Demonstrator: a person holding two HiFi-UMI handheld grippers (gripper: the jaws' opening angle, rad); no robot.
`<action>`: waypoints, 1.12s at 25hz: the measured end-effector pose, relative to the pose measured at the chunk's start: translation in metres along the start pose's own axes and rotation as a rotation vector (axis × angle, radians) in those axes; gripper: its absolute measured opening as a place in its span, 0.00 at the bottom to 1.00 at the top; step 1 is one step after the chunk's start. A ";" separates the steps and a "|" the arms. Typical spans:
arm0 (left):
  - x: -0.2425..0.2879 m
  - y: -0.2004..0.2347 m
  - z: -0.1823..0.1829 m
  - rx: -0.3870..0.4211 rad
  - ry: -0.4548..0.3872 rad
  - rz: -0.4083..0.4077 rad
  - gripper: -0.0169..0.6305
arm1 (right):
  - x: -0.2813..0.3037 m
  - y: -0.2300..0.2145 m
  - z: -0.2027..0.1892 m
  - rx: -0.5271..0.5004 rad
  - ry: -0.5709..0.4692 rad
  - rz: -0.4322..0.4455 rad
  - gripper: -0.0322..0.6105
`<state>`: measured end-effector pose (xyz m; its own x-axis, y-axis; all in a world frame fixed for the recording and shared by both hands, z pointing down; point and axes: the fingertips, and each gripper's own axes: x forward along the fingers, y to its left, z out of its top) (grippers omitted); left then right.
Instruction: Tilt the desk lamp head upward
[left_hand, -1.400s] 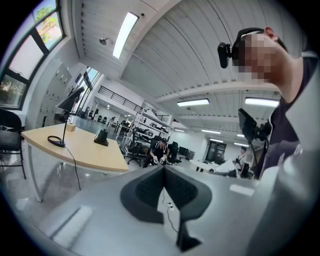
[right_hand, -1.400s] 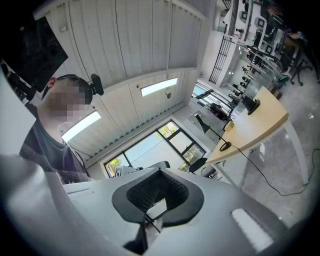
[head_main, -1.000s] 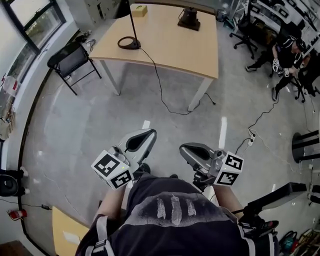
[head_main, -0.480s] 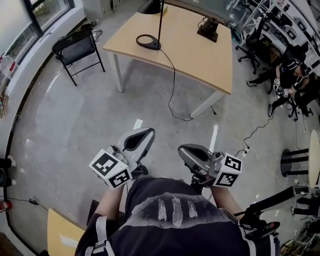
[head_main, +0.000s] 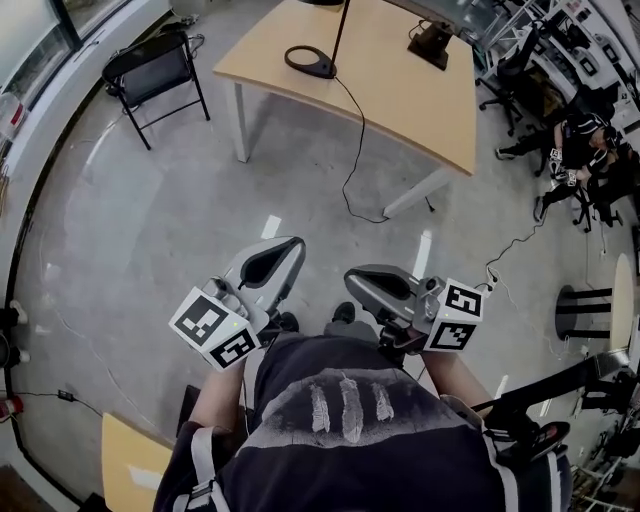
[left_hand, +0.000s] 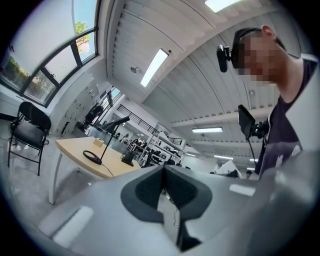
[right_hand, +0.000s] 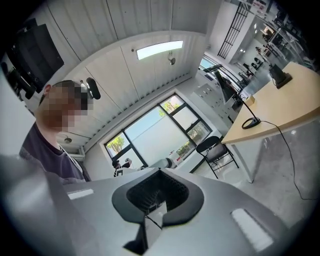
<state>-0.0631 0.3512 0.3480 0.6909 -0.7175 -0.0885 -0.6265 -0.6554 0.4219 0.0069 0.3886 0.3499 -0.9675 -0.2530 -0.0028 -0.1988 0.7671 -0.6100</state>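
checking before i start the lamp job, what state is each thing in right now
left gripper: shut, empty
right gripper: shut, empty
desk lamp: standing on the table, untouched, far from both grippers
folding chair: unfolded, unoccupied

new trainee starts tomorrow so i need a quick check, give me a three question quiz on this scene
1. Fill in: the jaws of the left gripper and the right gripper are both ____.
2. The lamp base stands on: a) floor b) table c) chair
3. True or false: the right gripper is touching the lamp base.

Key: 1 shut; 2 b; 3 false
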 end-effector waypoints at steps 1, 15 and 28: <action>-0.002 0.004 0.002 0.005 0.002 -0.001 0.03 | 0.006 0.000 0.003 0.004 -0.014 0.014 0.05; 0.077 0.016 -0.008 0.054 0.119 0.029 0.03 | -0.030 -0.056 0.042 0.080 -0.163 0.102 0.05; 0.250 -0.051 -0.045 0.153 0.235 -0.027 0.03 | -0.193 -0.145 0.116 0.130 -0.376 0.102 0.05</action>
<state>0.1579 0.2160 0.3445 0.7617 -0.6366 0.1210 -0.6415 -0.7143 0.2798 0.2401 0.2578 0.3472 -0.8517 -0.3957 -0.3435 -0.0598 0.7247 -0.6865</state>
